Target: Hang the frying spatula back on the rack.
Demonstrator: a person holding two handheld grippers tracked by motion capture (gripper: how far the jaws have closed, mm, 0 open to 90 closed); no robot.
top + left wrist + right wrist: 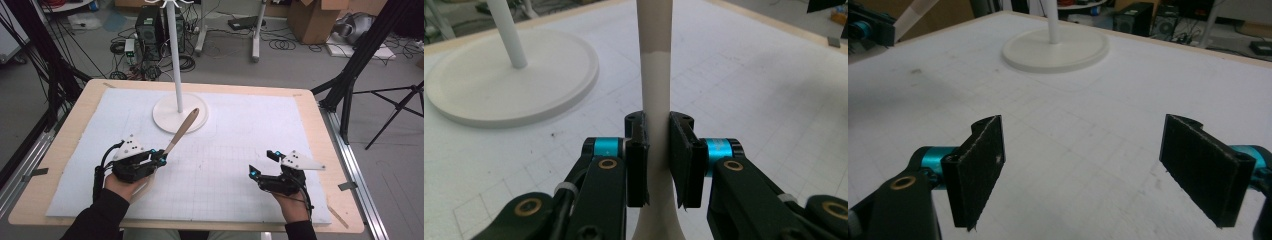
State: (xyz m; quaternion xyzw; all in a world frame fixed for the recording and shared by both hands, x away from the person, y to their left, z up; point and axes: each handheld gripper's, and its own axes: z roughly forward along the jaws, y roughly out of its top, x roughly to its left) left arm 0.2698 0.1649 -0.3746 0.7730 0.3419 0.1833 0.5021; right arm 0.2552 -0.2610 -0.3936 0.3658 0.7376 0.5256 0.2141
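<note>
The bench (70, 150) shows pale wood at its edges under a matt white sheet (240, 130) printed with a faint grid. The spoon (181, 131) has a wooden head and a smooth white handle. The stand base (499, 85) looks matt white. Rough black pads (979, 167) face the grippers' jaws.

You are looking over a wooden table (65, 150) toward a grey floor (300, 70) where cables (282, 44) are lying, a black computer tower (149, 31) is standing, and cardboard boxes (315, 20) are sitting.
</note>
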